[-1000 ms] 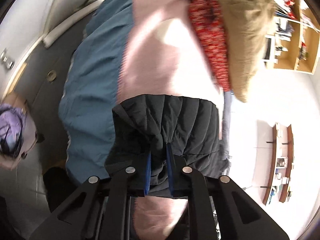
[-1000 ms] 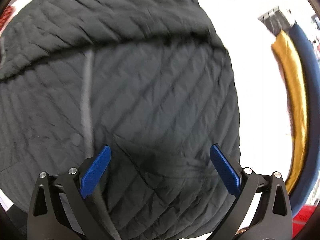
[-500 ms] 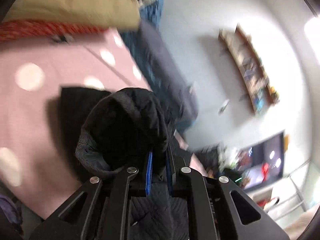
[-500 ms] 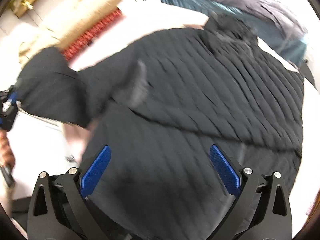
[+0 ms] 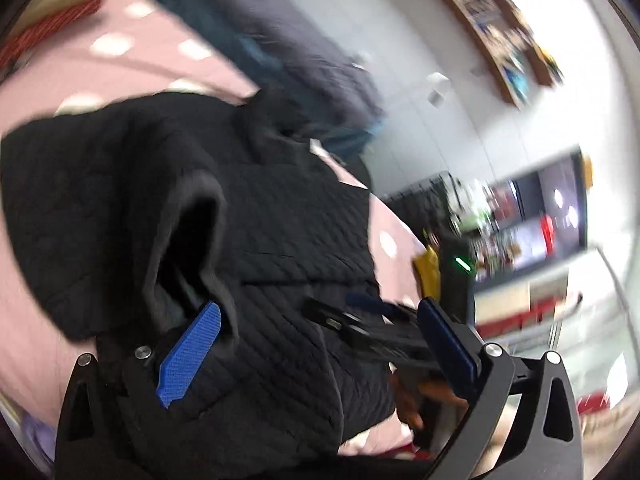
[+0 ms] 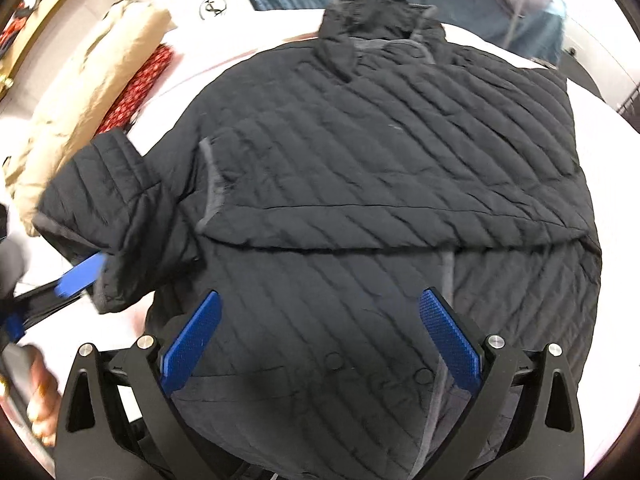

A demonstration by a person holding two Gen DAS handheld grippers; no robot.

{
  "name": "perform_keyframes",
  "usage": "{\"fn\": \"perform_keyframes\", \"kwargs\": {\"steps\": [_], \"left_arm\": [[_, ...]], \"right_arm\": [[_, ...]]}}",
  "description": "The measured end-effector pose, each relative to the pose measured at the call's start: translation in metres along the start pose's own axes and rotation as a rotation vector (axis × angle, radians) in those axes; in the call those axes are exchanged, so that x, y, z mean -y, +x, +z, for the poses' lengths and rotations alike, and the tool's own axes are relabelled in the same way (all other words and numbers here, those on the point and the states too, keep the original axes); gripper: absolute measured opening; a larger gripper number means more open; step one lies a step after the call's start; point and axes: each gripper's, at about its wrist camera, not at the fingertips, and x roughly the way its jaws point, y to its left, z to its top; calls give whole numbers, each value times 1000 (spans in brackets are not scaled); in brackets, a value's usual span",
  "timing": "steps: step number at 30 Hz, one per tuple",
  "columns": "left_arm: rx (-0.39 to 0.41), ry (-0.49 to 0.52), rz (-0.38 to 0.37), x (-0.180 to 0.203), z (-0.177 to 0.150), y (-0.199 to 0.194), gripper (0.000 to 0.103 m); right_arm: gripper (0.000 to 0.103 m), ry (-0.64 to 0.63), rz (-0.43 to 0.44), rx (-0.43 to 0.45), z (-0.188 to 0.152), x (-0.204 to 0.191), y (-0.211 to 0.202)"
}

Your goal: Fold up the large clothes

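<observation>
Both left gripper [image 5: 316,344] and right gripper [image 6: 320,344] gape empty; loose sleeve [image 6: 116,216] lower left may flop off jacket [image 6: 380,152].

Black claw [image 6: 318,340] (blue ridged pads [image 6: 190,342]).

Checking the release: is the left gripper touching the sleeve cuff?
Touching. In the left wrist view the left gripper is open, but one finger's pad sits inside the sleeve cuff opening, against its fabric.
</observation>
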Motion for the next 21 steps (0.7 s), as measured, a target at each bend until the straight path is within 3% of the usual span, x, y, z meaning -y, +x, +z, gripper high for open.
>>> {"fn": "perform_keyframes", "kwargs": {"steps": [3,5,8,12,13,21], "left_arm": [[-8,67,-42,18,-3,-10,97],[46,74,-29,18,-4,-24,97],[77,20,82,-6,-9,-33,97],[84,-43,333,-44,-22,-44,96],[90,-54,364,-49,-22,-47,96],[91,-161,461,-75,-40,-55,96]], "right_arm": [[98,-13,12,16,5,-4,-3],[98,-27,26,33,8,-10,-6],[98,-58,64,61,14,-21,-10],[98,-121,93,70,26,-36,-4],[98,-139,93,78,31,-39,-2],[94,-216,51,79,76,-58,41]]}}
